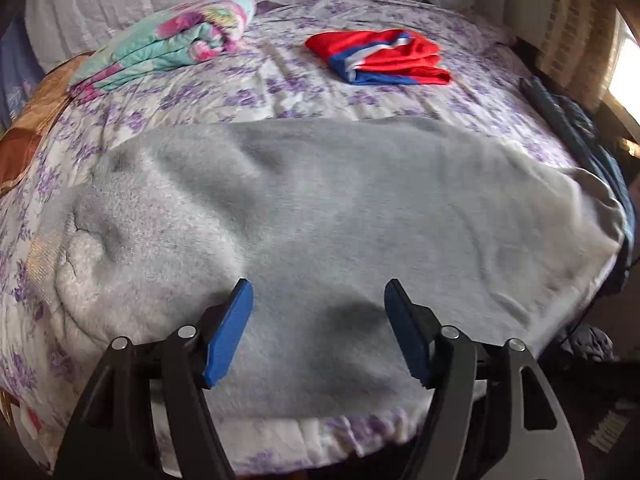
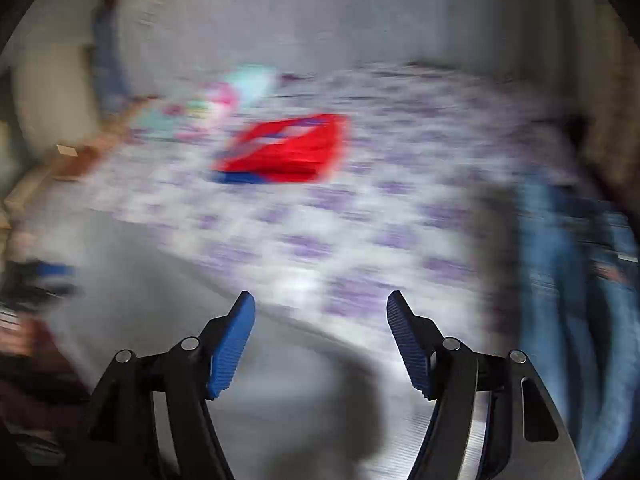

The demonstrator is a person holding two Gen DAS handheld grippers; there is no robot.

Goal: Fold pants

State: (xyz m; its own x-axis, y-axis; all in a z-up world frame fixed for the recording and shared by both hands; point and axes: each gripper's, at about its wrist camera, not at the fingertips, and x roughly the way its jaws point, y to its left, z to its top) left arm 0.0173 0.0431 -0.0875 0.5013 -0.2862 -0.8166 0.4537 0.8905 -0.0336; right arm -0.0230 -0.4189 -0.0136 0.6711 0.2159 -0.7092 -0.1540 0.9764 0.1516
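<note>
Light grey pants (image 1: 320,216) lie spread flat across the near part of a bed with a purple-flowered sheet (image 1: 280,92). My left gripper (image 1: 319,296) is open and empty, hovering just above the near edge of the pants. The right wrist view is heavily blurred. In it my right gripper (image 2: 321,308) is open and empty above the grey pants (image 2: 160,300), near their right edge. The other gripper shows dimly at the far left (image 2: 44,280).
Folded red and blue shorts (image 1: 380,60) lie at the back of the bed, also in the right wrist view (image 2: 284,148). A folded floral blanket (image 1: 172,40) lies back left. Blue jeans (image 2: 572,280) lie along the right edge. The near bed edge (image 1: 320,436) drops to the floor.
</note>
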